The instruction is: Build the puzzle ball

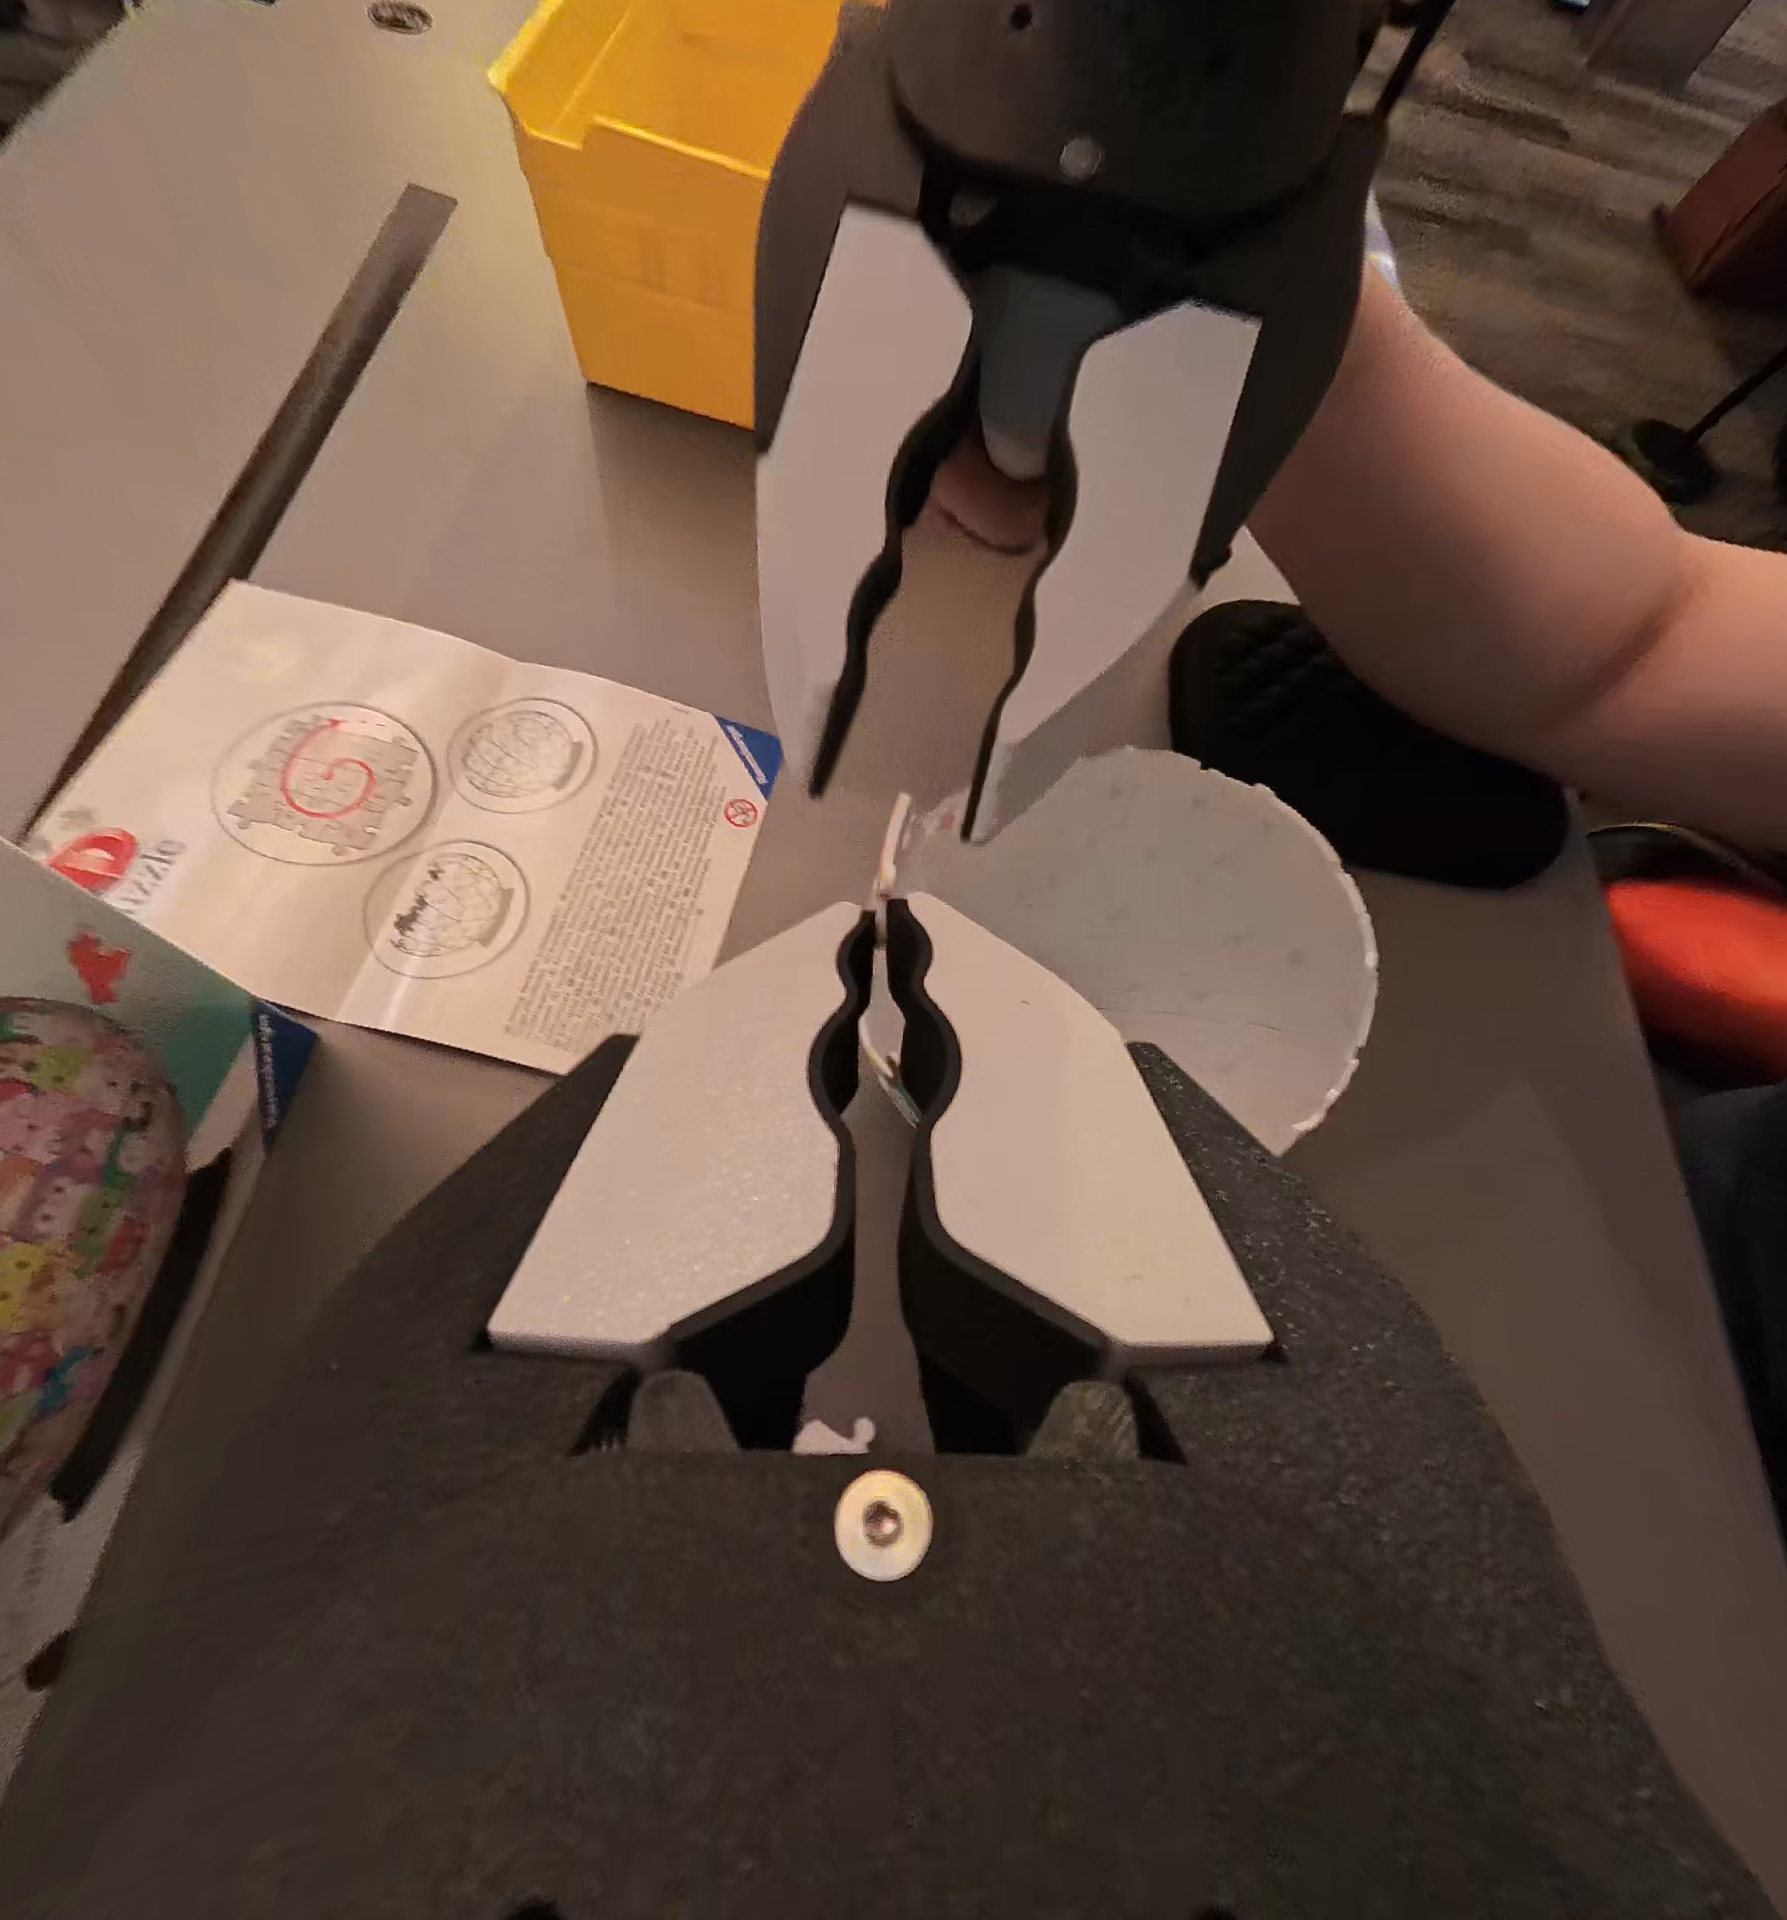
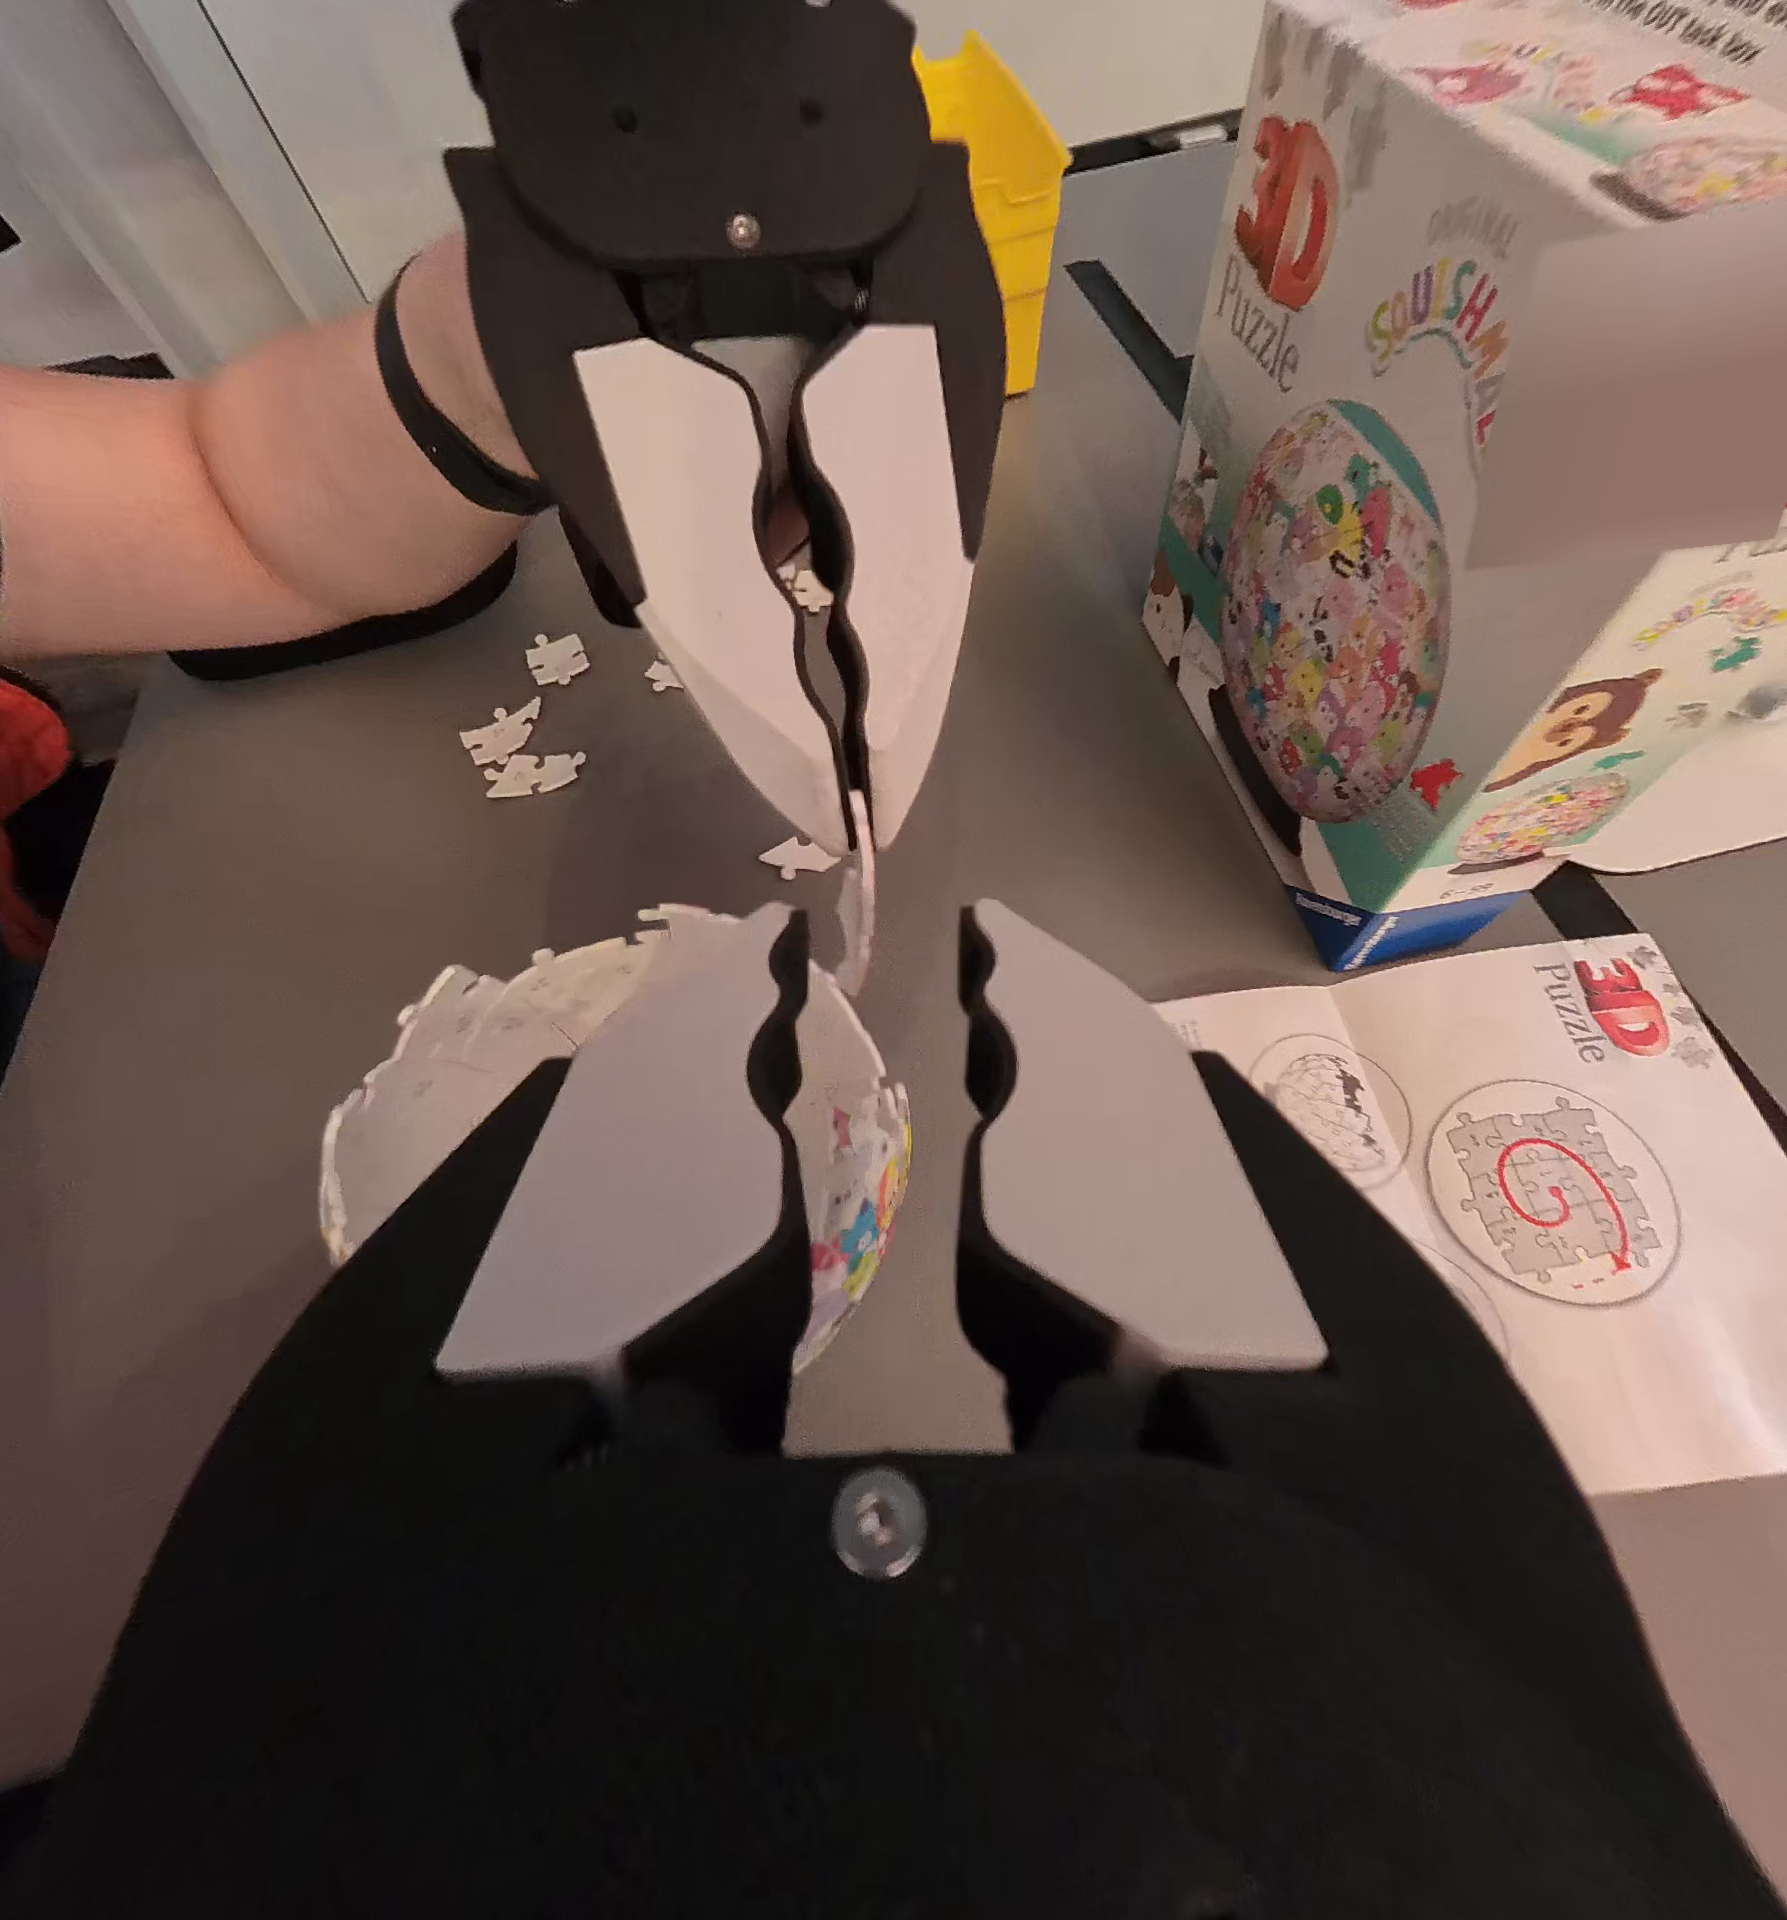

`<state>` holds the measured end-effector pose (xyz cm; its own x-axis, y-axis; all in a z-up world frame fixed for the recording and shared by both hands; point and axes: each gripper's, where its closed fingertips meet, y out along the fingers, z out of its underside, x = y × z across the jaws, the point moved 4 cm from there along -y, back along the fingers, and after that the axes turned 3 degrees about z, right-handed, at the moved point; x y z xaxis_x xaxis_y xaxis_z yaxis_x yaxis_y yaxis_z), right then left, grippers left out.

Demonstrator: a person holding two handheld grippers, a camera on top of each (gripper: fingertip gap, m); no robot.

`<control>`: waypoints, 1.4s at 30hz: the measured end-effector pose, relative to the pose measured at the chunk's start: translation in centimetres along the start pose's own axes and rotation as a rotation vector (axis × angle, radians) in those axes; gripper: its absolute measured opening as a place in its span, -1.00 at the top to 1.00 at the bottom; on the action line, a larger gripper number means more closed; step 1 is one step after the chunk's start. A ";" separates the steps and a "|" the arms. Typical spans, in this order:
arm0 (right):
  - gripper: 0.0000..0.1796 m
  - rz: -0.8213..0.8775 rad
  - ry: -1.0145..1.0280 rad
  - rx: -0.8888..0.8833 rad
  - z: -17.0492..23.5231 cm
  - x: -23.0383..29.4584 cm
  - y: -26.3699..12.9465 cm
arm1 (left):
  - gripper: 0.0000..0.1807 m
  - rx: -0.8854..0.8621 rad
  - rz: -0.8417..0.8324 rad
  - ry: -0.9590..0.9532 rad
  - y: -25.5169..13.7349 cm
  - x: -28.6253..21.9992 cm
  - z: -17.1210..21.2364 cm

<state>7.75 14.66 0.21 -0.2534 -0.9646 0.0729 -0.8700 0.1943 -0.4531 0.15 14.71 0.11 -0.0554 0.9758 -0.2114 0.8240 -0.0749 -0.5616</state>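
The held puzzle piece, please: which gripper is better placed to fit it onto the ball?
Left: the left gripper holds the puzzle piece beside the ball; the right gripper is open, empty.

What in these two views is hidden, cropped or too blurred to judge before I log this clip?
- Half-built ball: right wrist view, near side hidden behind the right tongs.
- Puzzle piece in the left tongs: seen edge-on in both views, so its tabs cannot be read.
- Puzzle box: left wrist view, cut off by the left edge.
- Loose pieces: right wrist view only, too small to count reliably.
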 end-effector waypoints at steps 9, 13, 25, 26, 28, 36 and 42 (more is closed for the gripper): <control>0.62 0.111 -0.042 0.052 1.3 -0.6 -2.5 | 0.98 0.325 -0.128 -0.006 1.6 -1.8 1.2; 0.59 0.109 -0.015 0.037 1.4 -0.8 -2.5 | 0.98 0.429 -0.171 0.027 2.8 -1.7 1.3; 0.51 0.104 0.007 0.068 2.4 -1.0 -2.1 | 0.98 0.519 -0.241 0.024 4.4 -1.2 2.3; 0.51 0.106 0.008 0.073 2.5 -1.1 -2.0 | 0.98 0.523 -0.244 0.018 4.4 -1.1 2.4; 0.49 0.117 0.003 0.091 2.6 -1.1 -1.7 | 0.98 0.534 -0.248 0.009 4.6 -1.0 2.6; 0.44 0.049 -0.198 0.211 1.7 0.4 -1.1 | 0.98 0.557 -0.276 0.013 5.1 -0.4 3.1; 0.49 -0.048 -0.242 0.240 1.6 0.8 -0.9 | 0.98 0.532 -0.284 0.001 5.1 -0.1 3.2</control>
<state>9.00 13.47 -0.77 -0.0818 -0.9916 -0.1005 -0.7467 0.1278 -0.6528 2.59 13.55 -5.28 -0.2311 0.9729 0.0057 0.3823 0.0962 -0.9190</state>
